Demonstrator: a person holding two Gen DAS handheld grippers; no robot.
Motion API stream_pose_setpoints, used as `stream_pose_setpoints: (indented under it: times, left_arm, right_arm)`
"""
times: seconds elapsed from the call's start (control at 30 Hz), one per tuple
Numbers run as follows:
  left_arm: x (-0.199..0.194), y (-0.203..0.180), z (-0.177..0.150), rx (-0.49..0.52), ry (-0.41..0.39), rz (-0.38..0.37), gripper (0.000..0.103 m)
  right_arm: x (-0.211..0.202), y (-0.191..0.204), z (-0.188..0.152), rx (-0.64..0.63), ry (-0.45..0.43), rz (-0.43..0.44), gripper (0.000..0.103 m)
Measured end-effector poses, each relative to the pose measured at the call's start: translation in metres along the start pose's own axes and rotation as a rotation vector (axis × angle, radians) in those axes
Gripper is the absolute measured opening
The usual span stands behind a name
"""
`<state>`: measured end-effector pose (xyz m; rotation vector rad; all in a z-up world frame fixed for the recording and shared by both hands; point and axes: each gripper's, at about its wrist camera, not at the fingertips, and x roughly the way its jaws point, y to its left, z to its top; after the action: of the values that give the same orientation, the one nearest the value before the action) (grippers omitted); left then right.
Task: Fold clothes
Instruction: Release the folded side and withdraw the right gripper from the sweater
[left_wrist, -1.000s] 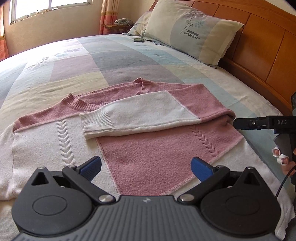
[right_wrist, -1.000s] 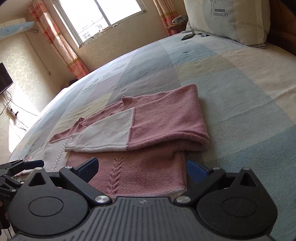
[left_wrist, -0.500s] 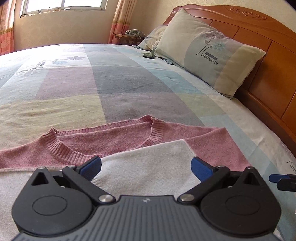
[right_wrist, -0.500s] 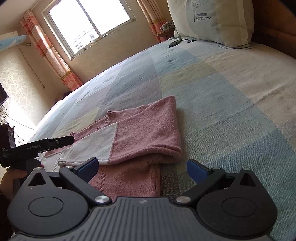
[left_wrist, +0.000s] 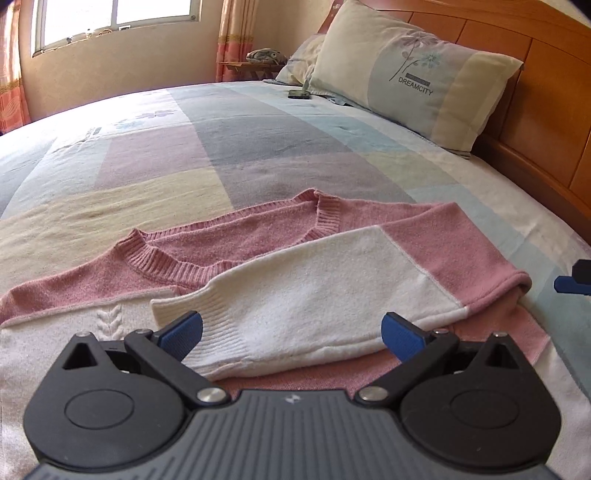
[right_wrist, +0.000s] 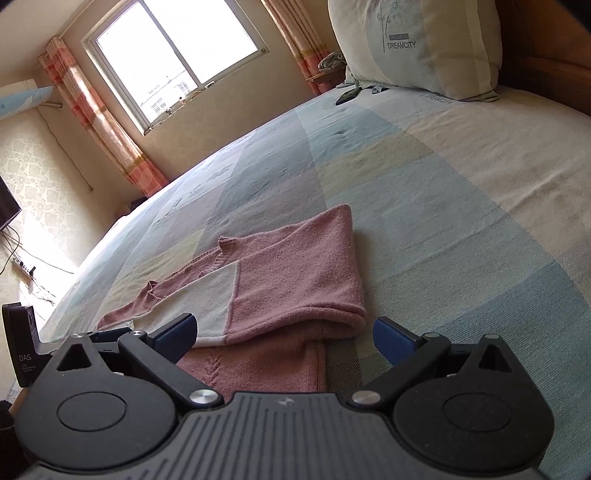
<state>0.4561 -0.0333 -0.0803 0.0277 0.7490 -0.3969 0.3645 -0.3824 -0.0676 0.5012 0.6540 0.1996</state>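
Note:
A pink and white knit sweater (left_wrist: 229, 258) lies flat on the bed, its right side folded in and its white sleeve (left_wrist: 314, 291) laid across the chest. My left gripper (left_wrist: 291, 332) is open and empty, just above the sleeve's cuff end. My right gripper (right_wrist: 283, 334) is open and empty, low over the sweater's (right_wrist: 291, 280) folded right edge. The right gripper's blue fingertip (left_wrist: 565, 285) shows at the right edge of the left wrist view. The left gripper's body (right_wrist: 26, 354) shows at the left edge of the right wrist view.
The bed has a pastel patchwork sheet (left_wrist: 258, 147). A pillow (left_wrist: 417, 74) leans on the wooden headboard (left_wrist: 546, 110) at the far right. A dark phone (left_wrist: 300, 95) lies near the pillows. A window (right_wrist: 177, 62) with curtains is beyond the bed.
Both grippers dipped toward the sweater and came back slightly; the left view now shows the sleeve cuff between its fingers. The right gripper has moved in closer to the folded edge. Both stay open.

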Motion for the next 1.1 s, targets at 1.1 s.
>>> stream_pose_setpoints:
  times: [1.1]
  left_arm:
    - [-0.108, 0.043, -0.101, -0.239, 0.067, 0.005, 0.102]
  right_arm:
    - [0.081, 0.100, -0.039, -0.211, 0.277, 0.089, 0.103]
